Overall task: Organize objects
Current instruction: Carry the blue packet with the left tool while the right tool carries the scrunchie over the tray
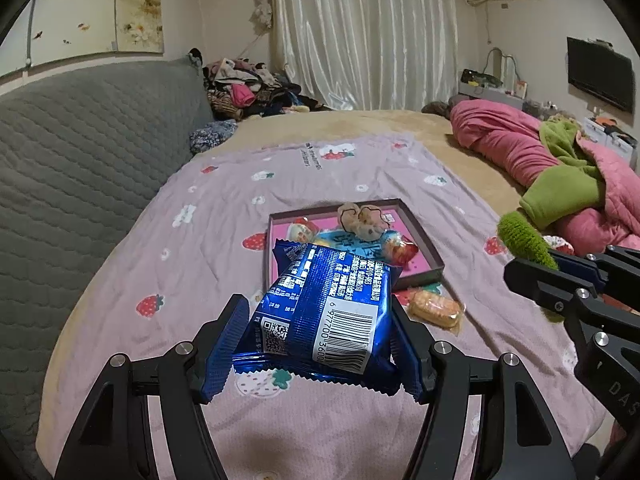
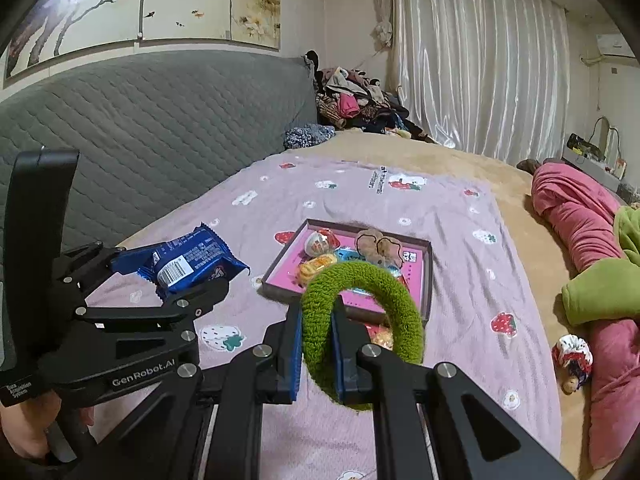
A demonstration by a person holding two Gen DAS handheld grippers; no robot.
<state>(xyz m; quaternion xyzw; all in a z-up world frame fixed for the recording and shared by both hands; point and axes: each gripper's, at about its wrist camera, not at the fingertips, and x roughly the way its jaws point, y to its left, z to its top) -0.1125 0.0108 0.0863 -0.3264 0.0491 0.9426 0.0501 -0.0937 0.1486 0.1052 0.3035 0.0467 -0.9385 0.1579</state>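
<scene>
My left gripper is shut on a blue snack packet and holds it above the bed, just short of a shallow pink tray. The tray holds wrapped sweets and a beige scrunchie. My right gripper is shut on a fuzzy green scrunchie, held above the bed near the tray's front edge. The left gripper with the blue packet shows at the left of the right wrist view. A yellow wrapped biscuit lies on the blanket beside the tray.
A lilac strawberry blanket covers the bed. A grey quilted headboard stands at the left. Pink and green bedding lies at the right, with a small patterned scrunchie beside it. A clothes pile sits at the far corner.
</scene>
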